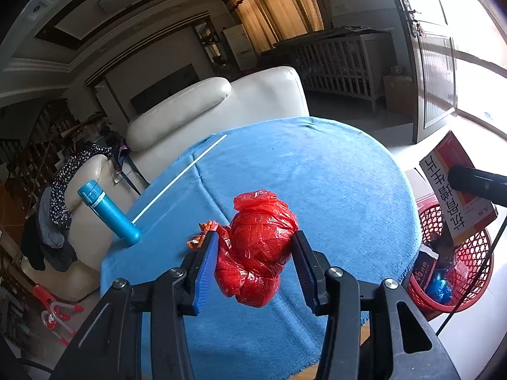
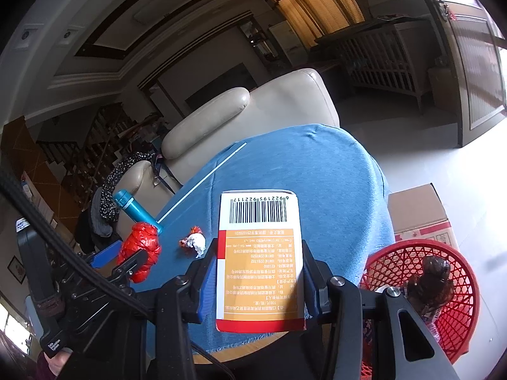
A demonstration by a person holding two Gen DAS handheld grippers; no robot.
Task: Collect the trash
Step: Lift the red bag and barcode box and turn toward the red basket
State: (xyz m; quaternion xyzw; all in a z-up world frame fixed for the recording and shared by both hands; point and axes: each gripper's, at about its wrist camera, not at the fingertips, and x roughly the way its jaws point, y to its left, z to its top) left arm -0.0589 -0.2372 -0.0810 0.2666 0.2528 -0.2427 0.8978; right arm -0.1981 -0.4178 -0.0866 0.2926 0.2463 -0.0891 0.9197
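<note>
My left gripper (image 1: 255, 243) is shut on a crumpled red plastic bag (image 1: 258, 250) and holds it just above the blue cloth (image 1: 317, 171) on the round table. An orange wrapper (image 1: 201, 232) peeks out behind the left finger. My right gripper (image 2: 259, 250) is shut on an orange and white carton with a barcode (image 2: 258, 247), held over the table's near edge. The same carton (image 1: 456, 190) shows at the right of the left wrist view. A red mesh basket (image 2: 396, 248) with trash in it stands on the floor to the right. The red bag (image 2: 139, 247) also shows at the left of the right wrist view.
A white paper wad with an orange wrapper (image 2: 195, 240) lies on the cloth. A blue flask (image 1: 107, 212) and a thin white stick (image 1: 180, 177) rest at the table's far left. A cream sofa (image 1: 221, 104) stands behind, a cardboard box (image 2: 418, 212) beside the basket.
</note>
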